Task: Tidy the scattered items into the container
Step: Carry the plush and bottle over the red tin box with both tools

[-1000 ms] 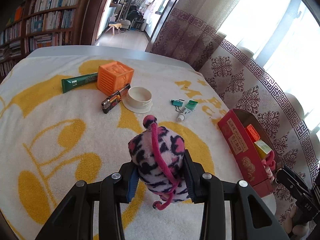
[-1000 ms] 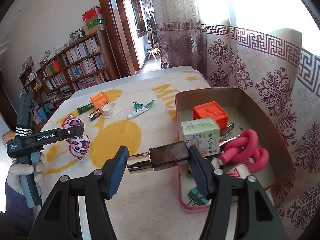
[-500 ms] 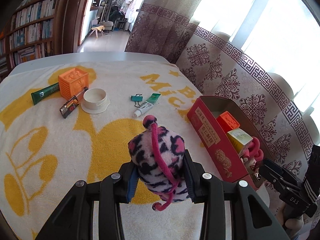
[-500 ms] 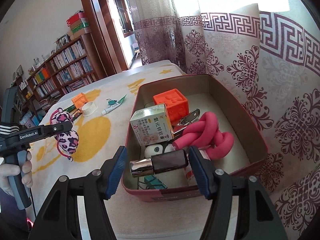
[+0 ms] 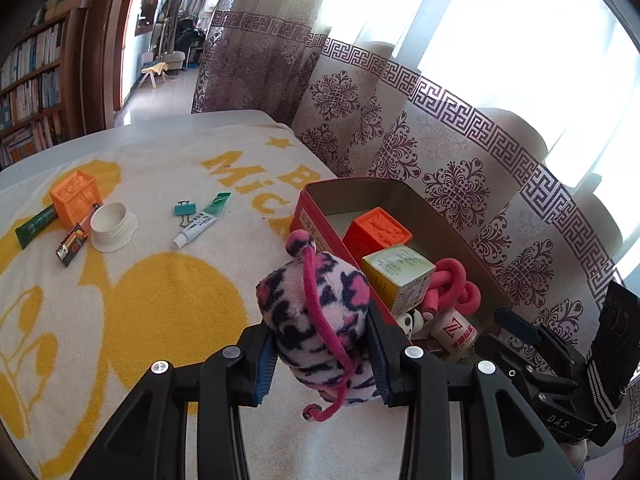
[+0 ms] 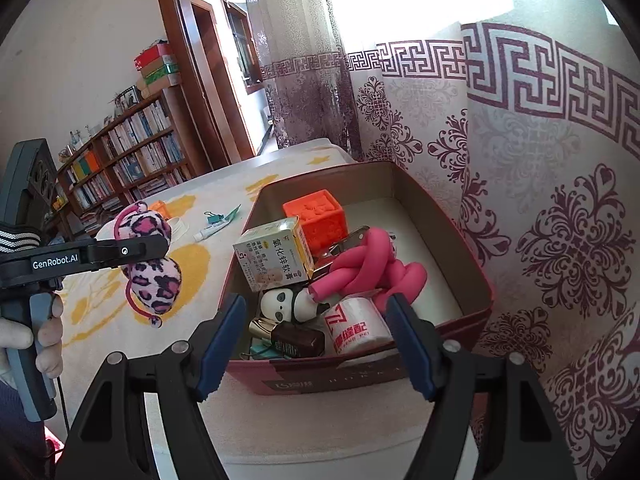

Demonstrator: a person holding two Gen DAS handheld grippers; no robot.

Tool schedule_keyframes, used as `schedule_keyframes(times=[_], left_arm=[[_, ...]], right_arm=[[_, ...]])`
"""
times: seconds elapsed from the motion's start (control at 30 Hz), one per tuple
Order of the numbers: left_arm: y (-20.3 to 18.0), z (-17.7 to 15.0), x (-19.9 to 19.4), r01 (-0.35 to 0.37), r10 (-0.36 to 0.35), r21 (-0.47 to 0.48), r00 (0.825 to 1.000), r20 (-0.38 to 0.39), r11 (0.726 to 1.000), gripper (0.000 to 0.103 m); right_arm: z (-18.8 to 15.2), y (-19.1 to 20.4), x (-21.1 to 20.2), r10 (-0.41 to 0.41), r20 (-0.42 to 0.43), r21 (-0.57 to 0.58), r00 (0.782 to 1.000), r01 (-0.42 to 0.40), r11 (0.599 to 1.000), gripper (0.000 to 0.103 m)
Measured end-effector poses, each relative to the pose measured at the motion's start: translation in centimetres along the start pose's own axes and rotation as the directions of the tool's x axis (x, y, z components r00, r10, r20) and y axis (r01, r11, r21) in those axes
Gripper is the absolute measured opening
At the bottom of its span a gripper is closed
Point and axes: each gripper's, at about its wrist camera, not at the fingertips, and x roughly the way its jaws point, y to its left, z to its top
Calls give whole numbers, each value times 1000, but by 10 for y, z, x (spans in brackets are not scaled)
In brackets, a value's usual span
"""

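My left gripper [image 5: 318, 350] is shut on a pink leopard-print plush toy [image 5: 316, 316], held above the towel just left of the red box [image 5: 308, 208]; the toy also shows in the right wrist view [image 6: 150, 256]. My right gripper [image 6: 316, 340] is open and empty over the near end of the red box [image 6: 472, 308]. The dark lipstick tube [image 6: 294, 340] lies inside the box beside a white roll [image 6: 356, 328], a panda figure [image 6: 280, 304], a pink foam twist [image 6: 368, 268], a medicine carton [image 6: 276, 252] and an orange cube [image 6: 316, 220].
On the yellow-and-white towel [image 5: 160, 300] lie an orange cube [image 5: 76, 198], a green tube [image 5: 34, 226], a lighter [image 5: 74, 242], a white lid [image 5: 112, 226], a teal binder clip [image 5: 185, 210] and a small ointment tube [image 5: 200, 222]. Patterned curtains [image 5: 460, 160] hang right behind the box.
My right gripper opened and the lipstick tube dropped into the box. My left gripper carried the plush toy rightward, closer to the box.
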Motion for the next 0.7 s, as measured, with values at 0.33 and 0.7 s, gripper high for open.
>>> schedule_keyframes(times=[0.33, 0.7], left_arm=[[-62, 13, 7, 104, -104, 92, 995, -10, 990, 41], [-76, 14, 66, 93, -81, 109, 991, -110, 990, 41]], right_arm=[[1, -18, -17, -2, 68, 26, 998, 1, 1000, 78], [0, -23, -19, -5, 92, 17, 996, 4, 1000, 78]])
